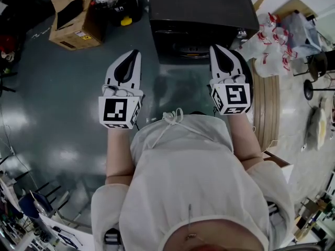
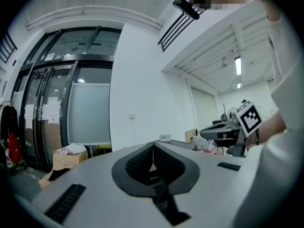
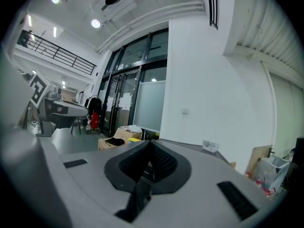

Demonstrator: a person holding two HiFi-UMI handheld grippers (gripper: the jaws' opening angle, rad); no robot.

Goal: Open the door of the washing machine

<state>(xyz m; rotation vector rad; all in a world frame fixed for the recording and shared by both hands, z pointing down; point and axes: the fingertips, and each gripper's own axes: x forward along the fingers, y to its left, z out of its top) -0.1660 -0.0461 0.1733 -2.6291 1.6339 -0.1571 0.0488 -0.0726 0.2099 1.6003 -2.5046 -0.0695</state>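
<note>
From where the person stands, the washing machine (image 1: 201,12) is at twelve o'clock, near both claws. The left gripper (image 1: 136,53) at eleven and the right gripper (image 1: 214,49) at one both have their jaws pressed together, holding nothing. A cardboard box (image 1: 73,22) sits at ten.

Head view looks steeply down; both gripper views face level over their jaws, sharing the cardboard box (image 1: 76,20).

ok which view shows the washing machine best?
Head view: the washing machine sits at top centre, with its dark top and what looks like the curved door front both visible. The left gripper view and right gripper view look level past shut jaws and catch only a thin grey strip that may be its top.
</note>
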